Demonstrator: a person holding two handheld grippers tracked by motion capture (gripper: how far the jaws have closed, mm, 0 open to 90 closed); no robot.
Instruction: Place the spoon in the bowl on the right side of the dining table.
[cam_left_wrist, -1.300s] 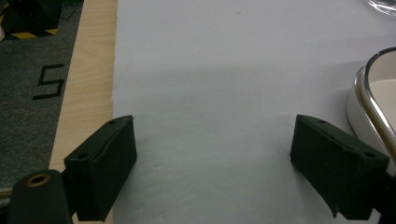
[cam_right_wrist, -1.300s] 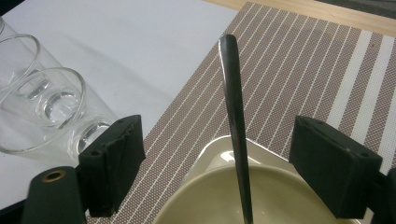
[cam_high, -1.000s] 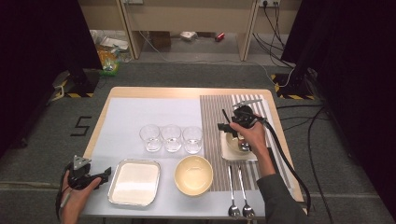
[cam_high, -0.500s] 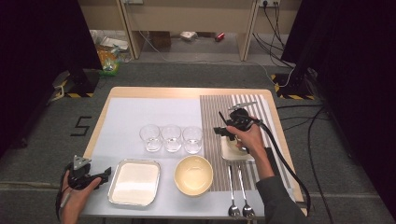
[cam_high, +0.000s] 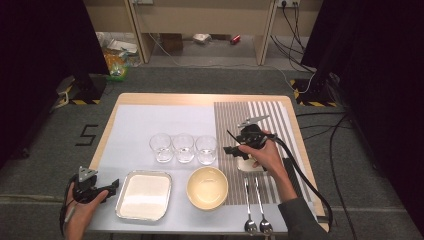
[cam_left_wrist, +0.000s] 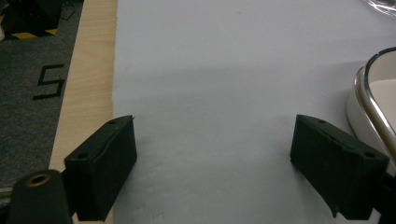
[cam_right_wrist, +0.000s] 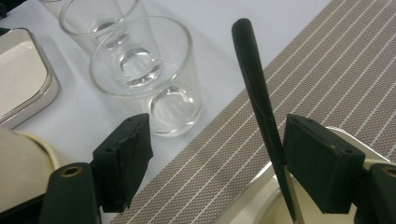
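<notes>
My right gripper (cam_high: 233, 145) hovers over a small white dish (cam_high: 246, 165) on the striped mat (cam_high: 260, 115), pointing left toward the glasses. In the right gripper view (cam_right_wrist: 217, 158) its jaws stand wide open. A black utensil handle (cam_right_wrist: 254, 79) rises out of the dish (cam_right_wrist: 243, 198) between them, close to the right jaw and not pinched. My left gripper (cam_high: 111, 187) rests at the table's front left, open (cam_left_wrist: 215, 163), with only the white sheet between its jaws, just left of the metal tray (cam_high: 121, 196).
Three empty glasses (cam_high: 183, 147) stand in a row mid-table; the nearest (cam_right_wrist: 154, 70) is just left of my right gripper. A cream bowl (cam_high: 207, 187) sits by the tray (cam_left_wrist: 373, 93). Two spoons (cam_high: 255, 220) lie at the front of the mat.
My right hand has shifted left and slightly toward the front, nearer the glasses, with its jaws still open. The left hand has not moved.
</notes>
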